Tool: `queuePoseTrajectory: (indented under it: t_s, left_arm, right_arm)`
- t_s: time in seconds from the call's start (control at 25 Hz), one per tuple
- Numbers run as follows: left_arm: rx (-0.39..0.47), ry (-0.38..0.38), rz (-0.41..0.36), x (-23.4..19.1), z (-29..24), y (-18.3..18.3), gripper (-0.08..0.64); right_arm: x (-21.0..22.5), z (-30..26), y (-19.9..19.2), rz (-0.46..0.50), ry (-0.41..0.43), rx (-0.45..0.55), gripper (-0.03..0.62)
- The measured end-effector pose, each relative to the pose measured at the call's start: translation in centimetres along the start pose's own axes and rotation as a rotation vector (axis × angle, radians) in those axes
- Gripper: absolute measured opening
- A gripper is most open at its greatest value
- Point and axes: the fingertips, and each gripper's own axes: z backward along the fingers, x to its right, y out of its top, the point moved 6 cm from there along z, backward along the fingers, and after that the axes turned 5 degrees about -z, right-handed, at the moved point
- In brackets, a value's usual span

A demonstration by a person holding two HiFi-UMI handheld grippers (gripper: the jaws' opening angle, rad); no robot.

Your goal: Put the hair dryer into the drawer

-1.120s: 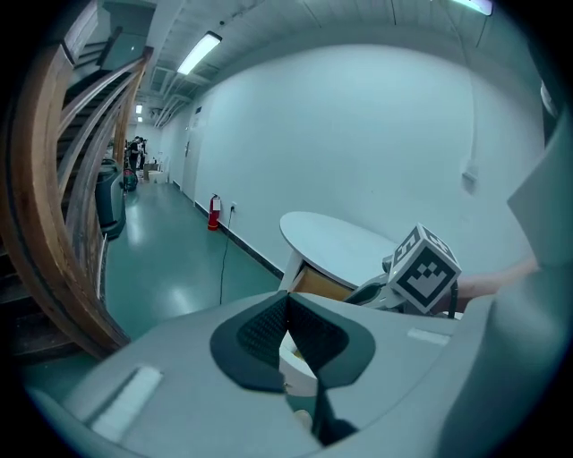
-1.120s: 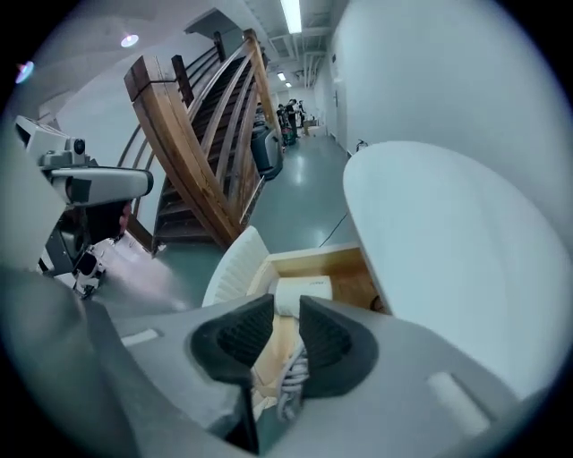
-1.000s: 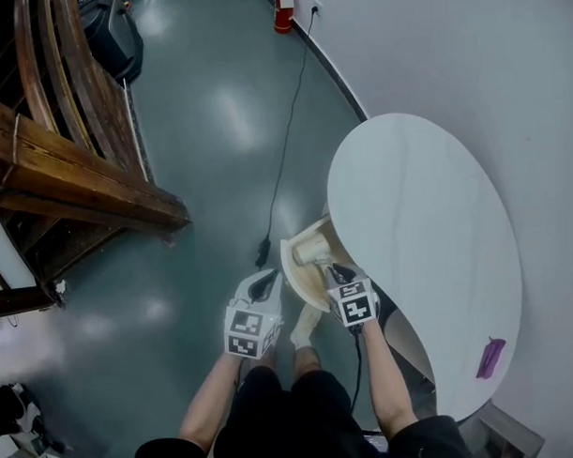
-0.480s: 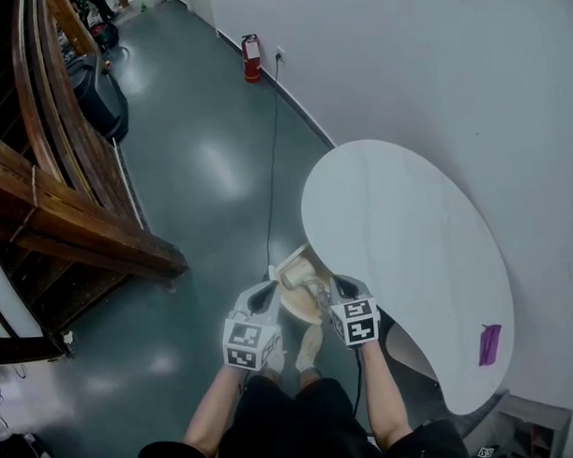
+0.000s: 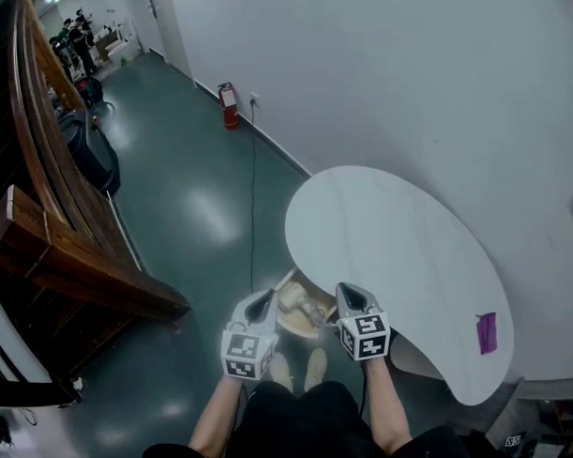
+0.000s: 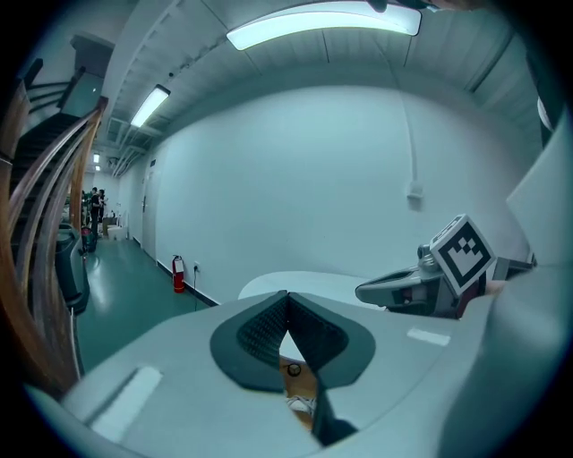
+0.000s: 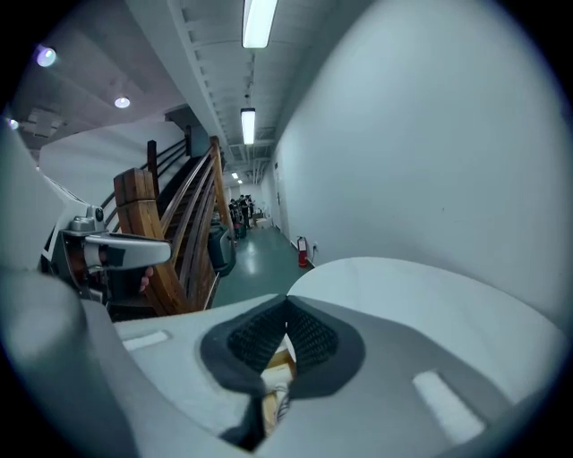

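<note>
Head view: both tongs shut and empty, hair dryer (image 5: 298, 298) in open drawer (image 5: 292, 328)

Noted left gripper (image 5: 267, 295) at 9 o'clock of the wooden drawer and right gripper (image 5: 350, 289) at 3 o'clock, neither touching it. Checked each gripper view: jaws tip to tip, nothing gripped. Found cream hair dryer lying inside drawer, beside edge of white table (image 5: 390, 238) at 1 o'clock. Logged red fire extinguisher (image 5: 227, 92) by wall at 11 o'clock.

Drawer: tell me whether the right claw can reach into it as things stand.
Probably yes. The right claw, shut and empty, hangs beside the open drawer; nothing shows between them, though the table top covers the drawer's far end.
</note>
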Motion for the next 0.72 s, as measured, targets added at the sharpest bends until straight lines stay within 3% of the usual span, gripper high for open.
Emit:
queuePoseTrajectory:
  t_s: [0.36,0.72]
  left_arm:
    - [0.050,-0.042,-0.058,1.7,1.4,2.1,0.005]
    - [0.074,-0.062,-0.077,1.8,2.6,3.1,0.005]
  right_arm:
    - [-0.6,6.3,2.8,0.004,-0.068,0.183,0.003]
    - [-1.8,9.3,2.2,0.001,-0.091,0.245,0.003]
